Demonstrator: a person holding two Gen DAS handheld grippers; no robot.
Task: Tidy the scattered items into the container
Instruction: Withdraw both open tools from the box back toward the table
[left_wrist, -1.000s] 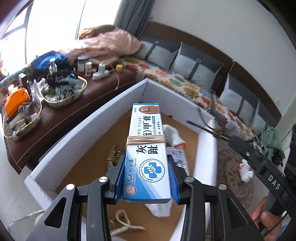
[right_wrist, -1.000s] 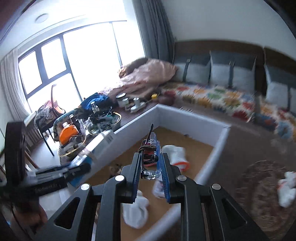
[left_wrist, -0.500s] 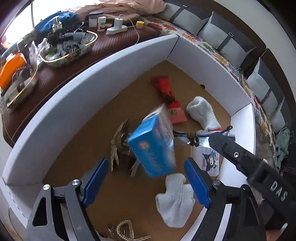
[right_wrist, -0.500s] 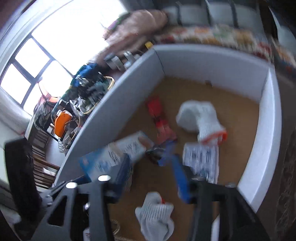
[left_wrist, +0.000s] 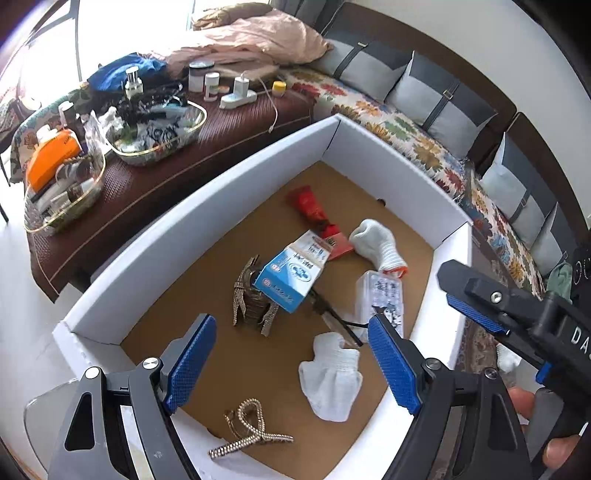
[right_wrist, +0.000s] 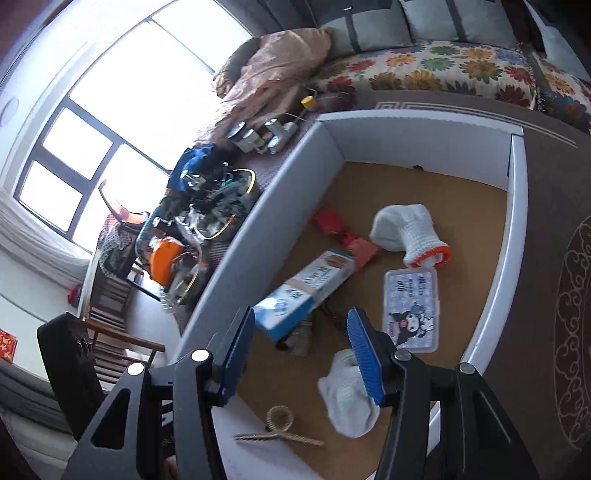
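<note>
The container is a white-walled box (left_wrist: 229, 177) with a brown floor, and both grippers hang above it. My left gripper (left_wrist: 291, 343) is open and empty. Below it a blue-and-white carton (left_wrist: 288, 273) lies tilted on a metal watch band (left_wrist: 255, 302), with a thin dark tool (left_wrist: 332, 317) beside it. My right gripper (right_wrist: 301, 332) is also open and empty over the carton (right_wrist: 303, 291); in the left wrist view the right gripper (left_wrist: 456, 295) enters from the right. Also inside are a red tube (left_wrist: 312, 210), a white glove (left_wrist: 380, 243), a clear case (right_wrist: 412, 306), a white sock (left_wrist: 330, 373) and a cord (left_wrist: 251, 424).
A dark brown table (left_wrist: 155, 184) behind the box carries glass trays (left_wrist: 159, 129) full of small items, bottles and an orange object (left_wrist: 51, 155). A sofa with a floral cover (left_wrist: 399, 136) runs along the wall. A patterned rug (right_wrist: 572, 314) lies to the right. A person's hand (left_wrist: 554, 443) holds the right gripper.
Both grippers opened. The carton dropped from the left gripper into the box, the dark tool left the right gripper, and both views tilted down over the box.
</note>
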